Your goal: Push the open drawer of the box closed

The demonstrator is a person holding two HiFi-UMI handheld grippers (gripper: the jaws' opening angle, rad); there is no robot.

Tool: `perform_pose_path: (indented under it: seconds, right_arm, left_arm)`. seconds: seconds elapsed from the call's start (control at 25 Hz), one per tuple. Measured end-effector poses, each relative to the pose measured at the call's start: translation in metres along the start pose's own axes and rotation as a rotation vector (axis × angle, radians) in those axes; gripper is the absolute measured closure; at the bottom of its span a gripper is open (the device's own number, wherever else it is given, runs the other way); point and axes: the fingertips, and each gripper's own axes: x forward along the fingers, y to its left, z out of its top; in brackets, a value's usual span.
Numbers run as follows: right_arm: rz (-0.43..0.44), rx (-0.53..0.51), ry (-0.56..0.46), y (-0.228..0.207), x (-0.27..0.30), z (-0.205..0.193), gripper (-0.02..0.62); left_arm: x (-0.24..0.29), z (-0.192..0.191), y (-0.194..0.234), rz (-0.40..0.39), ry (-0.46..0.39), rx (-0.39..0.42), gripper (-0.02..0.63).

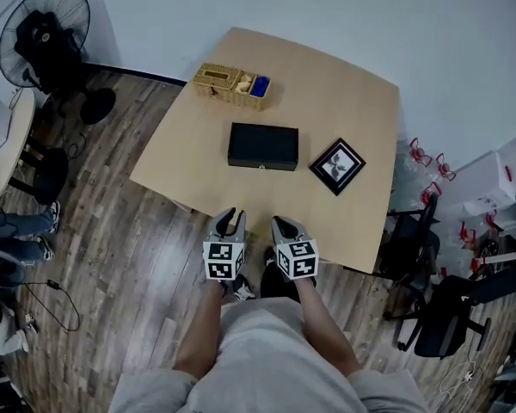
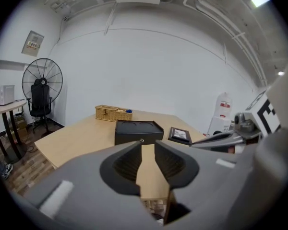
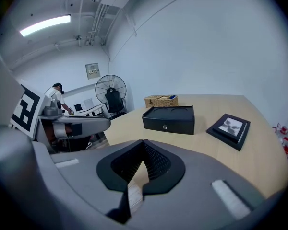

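Black box [image 1: 262, 146] mid-table [image 1: 344, 93], drawer front with knob [image 3: 164, 126] facing me and looking flush with box. Wicker basket [image 1: 230, 84] beyond box, picture frame [image 1: 337, 166] just right of box. Both grippers on my side of box, well apart from it: left gripper [image 1: 230, 222] jaws apart, nothing between; right gripper [image 1: 282, 226] jaw tips together, empty.
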Motion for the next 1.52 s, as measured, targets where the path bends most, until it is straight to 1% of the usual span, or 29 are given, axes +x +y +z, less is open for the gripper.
perform_pose_path:
  seconds: [0.12, 0.28, 0.4, 0.6, 0.8, 1.0, 1.24, 1.36, 1.52]
  right_arm:
    - [-0.001, 0.028, -0.01, 0.003, -0.006, -0.002, 0.594]
    - [-0.016, 0.039, -0.036, 0.006, -0.014, 0.001, 0.594]
    - [-0.02, 0.041, -0.043, 0.011, -0.017, 0.0, 0.594]
    - [-0.033, 0.035, -0.046, 0.014, -0.025, -0.003, 0.594]
    - [-0.035, 0.019, -0.038, 0.015, -0.026, -0.004, 0.594]
    - [-0.047, -0.034, -0.003, 0.021, -0.024, -0.011, 0.594]
    - [-0.073, 0.017, -0.032, 0.018, -0.027, -0.013, 0.594]
    - [-0.08, 0.024, -0.04, 0.017, -0.027, -0.012, 0.594]
    - [-0.079, 0.02, -0.05, 0.015, -0.026, -0.01, 0.594]
  left_arm:
    - [-0.01, -0.006, -0.001, -0.002, 0.005, 0.023, 0.471]
    - [-0.023, -0.006, -0.002, -0.001, -0.008, 0.042, 0.479]
    - [-0.029, -0.004, 0.001, 0.004, -0.022, 0.045, 0.505]
    - [-0.035, -0.002, -0.003, -0.014, -0.035, 0.039, 0.552]
    - [-0.037, 0.001, -0.008, -0.034, -0.045, 0.051, 0.552]
    - [-0.038, -0.003, -0.013, -0.048, -0.022, 0.071, 0.552]
    - [-0.036, -0.009, -0.016, -0.06, 0.007, 0.076, 0.552]
    - [-0.034, -0.009, -0.016, -0.06, 0.014, 0.073, 0.552]
    - [-0.032, -0.006, -0.015, -0.067, -0.004, 0.052, 0.552]
